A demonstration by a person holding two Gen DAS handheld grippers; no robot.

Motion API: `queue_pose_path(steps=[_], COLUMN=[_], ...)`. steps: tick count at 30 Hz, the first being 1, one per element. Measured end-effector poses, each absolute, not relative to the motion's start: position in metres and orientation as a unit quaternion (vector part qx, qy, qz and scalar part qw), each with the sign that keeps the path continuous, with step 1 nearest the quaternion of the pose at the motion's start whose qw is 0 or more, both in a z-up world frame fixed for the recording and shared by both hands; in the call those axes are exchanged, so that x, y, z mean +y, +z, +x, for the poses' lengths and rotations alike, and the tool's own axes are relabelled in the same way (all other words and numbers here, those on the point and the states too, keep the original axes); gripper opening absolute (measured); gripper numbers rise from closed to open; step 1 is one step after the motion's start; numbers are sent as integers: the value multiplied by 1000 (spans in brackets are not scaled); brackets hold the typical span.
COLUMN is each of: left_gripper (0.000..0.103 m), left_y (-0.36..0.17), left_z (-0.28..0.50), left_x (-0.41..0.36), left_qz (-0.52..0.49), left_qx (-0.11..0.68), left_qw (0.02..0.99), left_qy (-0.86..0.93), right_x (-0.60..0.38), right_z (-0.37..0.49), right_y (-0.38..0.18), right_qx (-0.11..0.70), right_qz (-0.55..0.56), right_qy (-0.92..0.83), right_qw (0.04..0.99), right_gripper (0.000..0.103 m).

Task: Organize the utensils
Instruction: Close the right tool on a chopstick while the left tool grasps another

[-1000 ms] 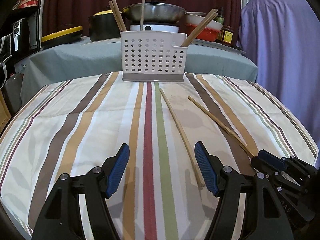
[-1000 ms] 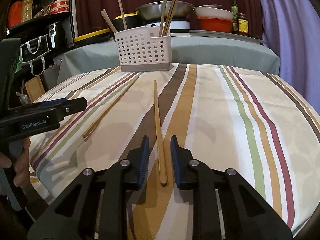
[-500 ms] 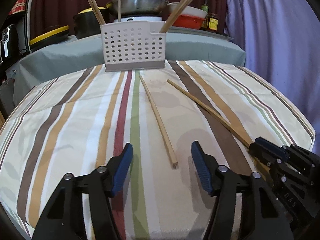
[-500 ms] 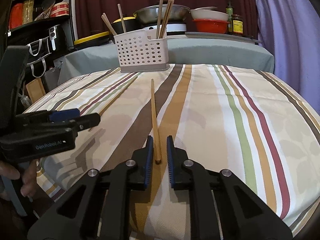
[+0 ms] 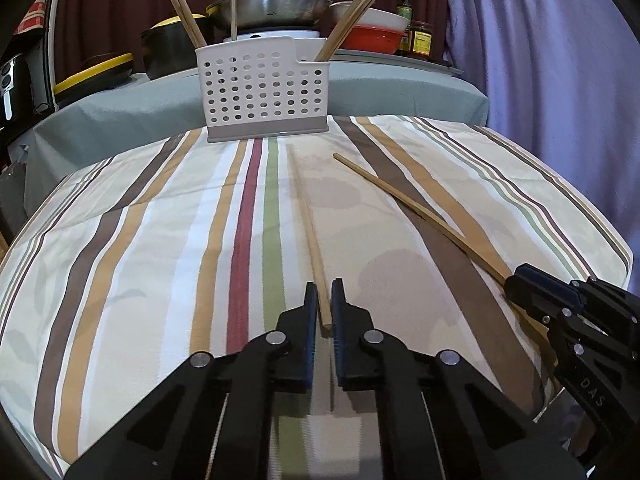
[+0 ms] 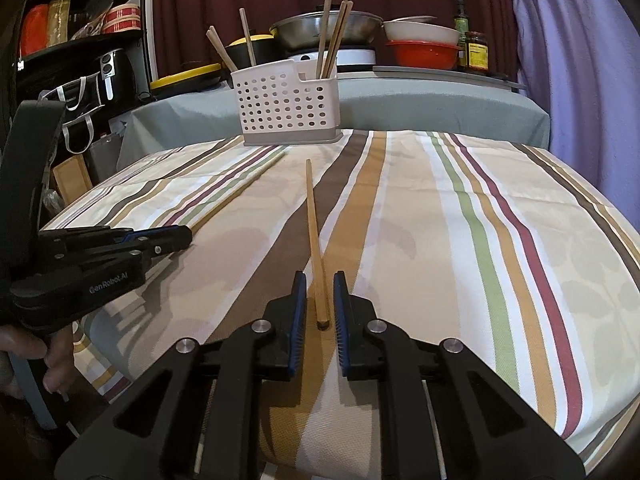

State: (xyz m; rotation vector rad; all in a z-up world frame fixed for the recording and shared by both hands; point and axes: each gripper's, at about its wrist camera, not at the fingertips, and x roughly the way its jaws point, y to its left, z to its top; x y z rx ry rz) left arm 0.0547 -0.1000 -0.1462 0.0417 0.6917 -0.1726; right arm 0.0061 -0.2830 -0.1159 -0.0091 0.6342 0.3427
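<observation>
Each chopstick, the left gripper's own and the right gripper's own, was clamped at its near end (jaws closed), its length pointed ahead toward the caddy.

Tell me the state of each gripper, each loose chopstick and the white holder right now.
left gripper: jaws just closed on the near end of the left chopstick
right gripper: shut on the right chopstick
both chopsticks: lying on the striped cloth
white holder: upright, chopsticks standing in it

bright, even light | soft shadows | fisheye edges (dark corners)
</observation>
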Motion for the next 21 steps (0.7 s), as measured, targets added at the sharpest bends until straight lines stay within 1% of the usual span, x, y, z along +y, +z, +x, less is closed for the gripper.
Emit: queue_pose_path(steps=[15, 18, 21], left_gripper=[5, 5, 5], left_y=[-145, -146, -147], left_z=[50, 48, 48], left_x=[-82, -81, -79], left_qz=[16, 14, 10], left_qx=[339, 337, 336], left_qw=[936, 936, 936], left_qy=[-98, -100, -101], right_x=[-281, -280, -279], right_z=[4, 4, 4], right_y=[-116, -116, -117], right_qx=[311, 310, 310], right_qz=[-16, -22, -24], right_qy=[157, 155, 154], right_qw=[937, 938, 938], right_gripper=[14, 7, 7])
